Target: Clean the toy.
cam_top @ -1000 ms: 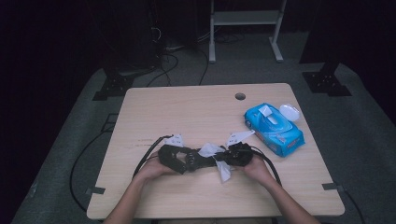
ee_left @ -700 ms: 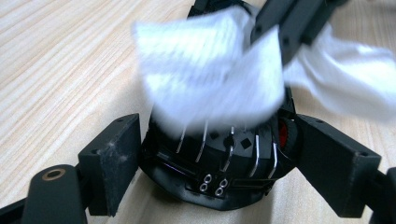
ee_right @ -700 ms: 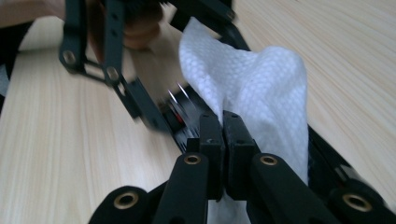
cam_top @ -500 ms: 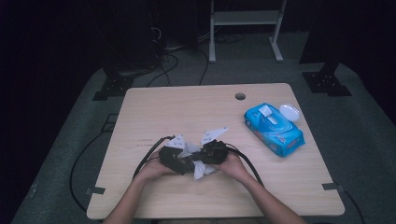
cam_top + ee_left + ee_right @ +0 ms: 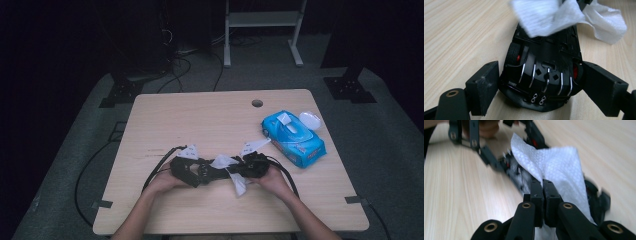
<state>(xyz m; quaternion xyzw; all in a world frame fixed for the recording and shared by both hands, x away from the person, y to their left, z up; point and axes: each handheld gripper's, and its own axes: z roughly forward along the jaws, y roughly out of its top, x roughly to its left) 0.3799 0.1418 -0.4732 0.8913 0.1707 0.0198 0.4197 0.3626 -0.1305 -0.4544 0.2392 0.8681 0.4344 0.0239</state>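
**— Where's the car just now?**

— Near the front edge of the table [image 5: 165,115], between my two hands. It's a black toy car [image 5: 544,75] lying belly-up, so I see its underside with the silver ribs and a red hub at each side. My left gripper [image 5: 540,82] has it by the flanks: the jaws stand wide, one pad against each side of the body at the wheels, and the car's length runs straight away from that gripper toward the other one.

**— And your right?**

— My right gripper [image 5: 543,192] is pressed tight together on a white wipe [image 5: 556,167]. The sheet fans out past the jaw tips and drapes over the far end of the car, so the car lies right under and ahead of that gripper. From the right gripper view the car is blurred, so I think the wipe touches the underside, but I can't be sure how much of it does.

**— Anything else on the table?**

— A blue pack of wipes [image 5: 294,139] well off to my right, with its white lid [image 5: 310,120] flipped open beside it. From above, both grippers meet nose to nose over the car, the wipe bunched between them
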